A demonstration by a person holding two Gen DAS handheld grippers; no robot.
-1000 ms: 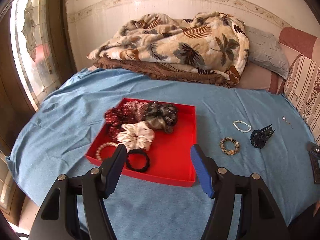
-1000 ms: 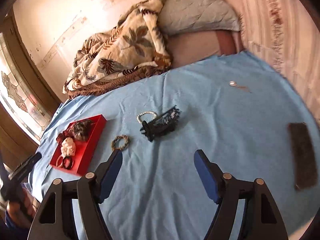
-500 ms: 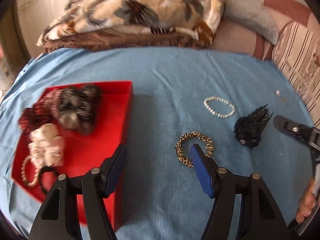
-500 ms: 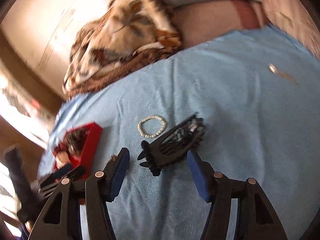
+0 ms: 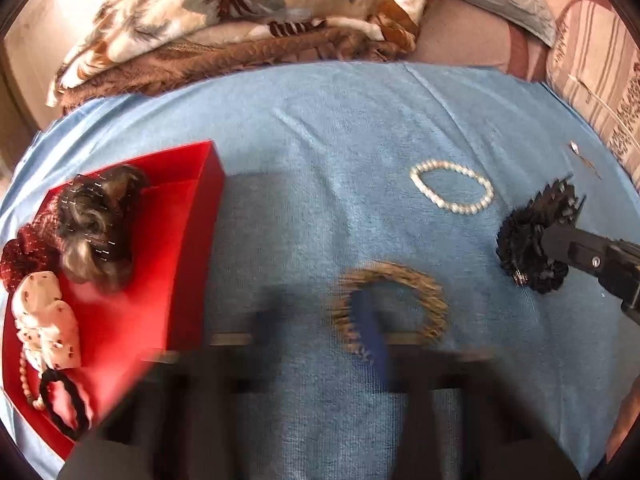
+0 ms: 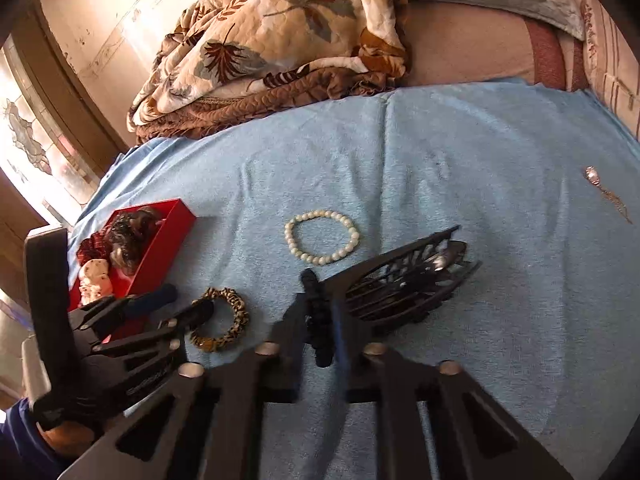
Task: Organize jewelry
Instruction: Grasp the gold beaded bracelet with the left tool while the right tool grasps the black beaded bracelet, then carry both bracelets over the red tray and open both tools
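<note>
**A:** What have the tools got?

**B:** Both have just been closing. The right tool [image 6: 324, 320] clamps the near end of the black plastic claw hair clip [image 6: 408, 284]. The left tool [image 6: 176, 308] looks clenched on the near rim of the leopard-print fabric bracelet [image 6: 236, 312], one finger inside the ring, though blur hides the contact.

**A:** How should the step go?

**B:** I'd lift straight off the blue bedsheet [image 6: 480, 152] and check that neither piece slips. Then carry them to the shallow red tray [image 5: 208, 168], left of the left tool.
</note>
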